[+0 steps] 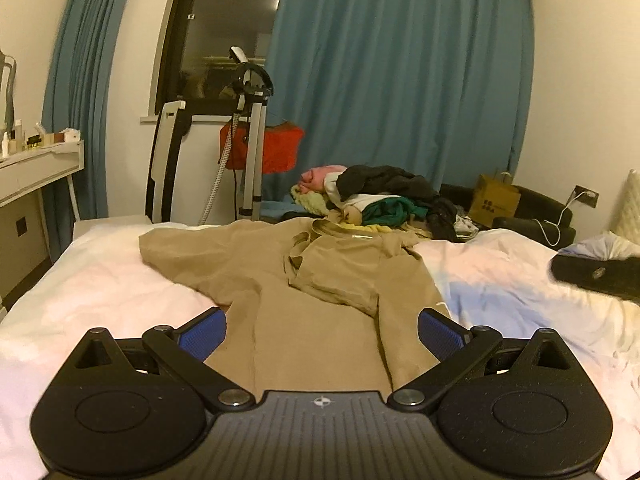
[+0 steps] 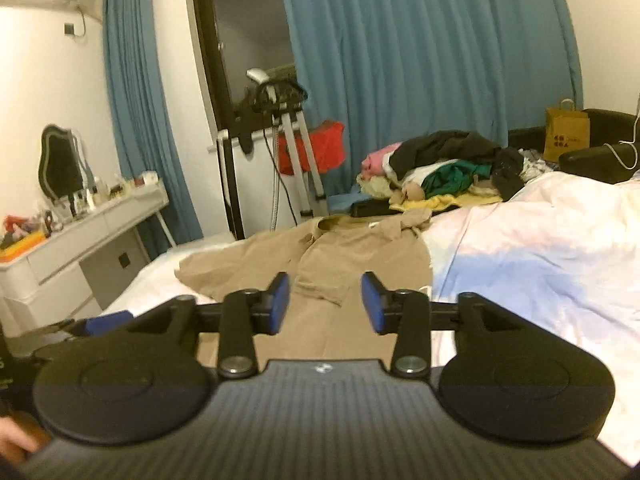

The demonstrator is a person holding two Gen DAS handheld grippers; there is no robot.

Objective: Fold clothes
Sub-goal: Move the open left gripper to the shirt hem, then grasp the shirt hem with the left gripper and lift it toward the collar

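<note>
Between the spread fingers of the left gripper (image 1: 322, 330) nothing is held; the blue pads (image 1: 438, 330) stand wide apart above the lower body of a tan shirt (image 1: 320, 320), which is laid flat on the bed (image 1: 100, 300). The fingers of the right gripper (image 2: 325, 304) are likewise parted, less widely, and nothing is caught between them; the same shirt is seen just beyond and below them.

Ahead of the fingers, one sleeve is seen folded in across the chest, while the other sleeve is still spread out to the left. The collar lies at the far end. The fold is judged to be barely started: the spread sleeve remains to be brought in, and the body remains to be doubled over.

Past the collar, a pile of unfolded clothes (image 1: 380, 196) is heaped at the far edge of the bed, so much of the task is judged to remain. To the right of the fingers the rumpled duvet (image 2: 540, 248) rises beside the shirt and may crowd that side. Farther off, a garment steamer stand (image 1: 250, 120), a yellow paper bag (image 2: 566, 134), a white dressing table (image 2: 84, 232) and blue curtains (image 1: 400, 60) are seen, well clear of the work
</note>
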